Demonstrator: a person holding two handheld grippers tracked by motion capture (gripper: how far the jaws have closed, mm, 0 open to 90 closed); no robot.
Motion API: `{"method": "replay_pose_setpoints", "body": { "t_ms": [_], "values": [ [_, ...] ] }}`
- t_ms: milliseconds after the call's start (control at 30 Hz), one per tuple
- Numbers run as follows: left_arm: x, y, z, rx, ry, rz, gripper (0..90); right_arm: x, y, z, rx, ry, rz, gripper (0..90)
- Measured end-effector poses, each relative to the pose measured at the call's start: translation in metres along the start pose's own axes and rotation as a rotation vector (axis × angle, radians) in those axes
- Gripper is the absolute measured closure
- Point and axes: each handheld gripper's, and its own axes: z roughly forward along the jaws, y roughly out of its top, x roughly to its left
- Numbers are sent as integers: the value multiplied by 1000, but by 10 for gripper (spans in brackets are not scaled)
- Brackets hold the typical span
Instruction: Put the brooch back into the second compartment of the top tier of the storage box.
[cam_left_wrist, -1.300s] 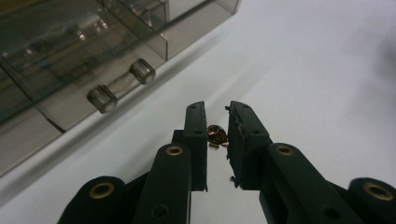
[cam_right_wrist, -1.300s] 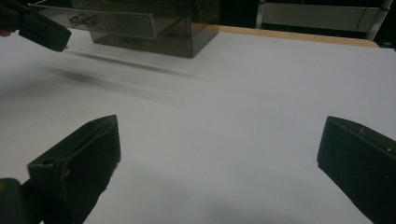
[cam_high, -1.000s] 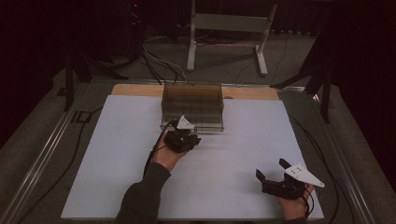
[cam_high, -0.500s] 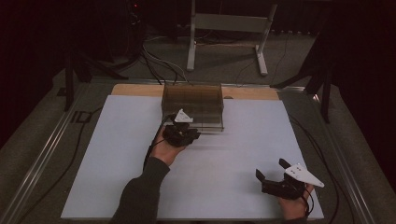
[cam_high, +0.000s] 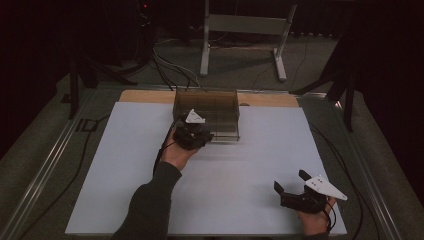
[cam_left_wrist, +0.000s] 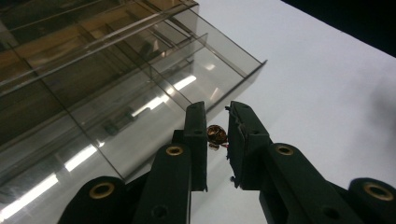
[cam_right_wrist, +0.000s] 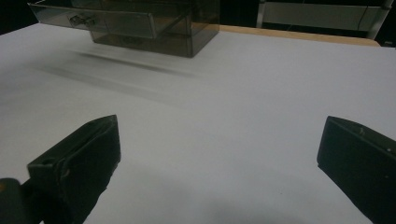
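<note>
White sheeting covered the counter (cam_high: 125, 190), with a smoked drawer box (cam_high: 212, 107) at its far middle. The left claw (cam_high: 192, 135) was nearly closed on the small knob (cam_left_wrist: 216, 134) of a drawer (cam_right_wrist: 100, 21) standing partly out. Judged step: working the drawer by its knob; next move calls for a straight travel, grip kept. The right claw (cam_high: 295, 192) sat wide open and empty, near right, well apart. Open room lay all around; the near counter edge was close to the right claw.
</note>
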Motion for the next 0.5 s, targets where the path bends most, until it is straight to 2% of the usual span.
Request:
{"method": "replay_pose_setpoints", "body": {
  "t_ms": [500],
  "values": [
    [16,12,1,-8,43,-6,790,-1,0,1,5,3,-2,1]
  ]
}}
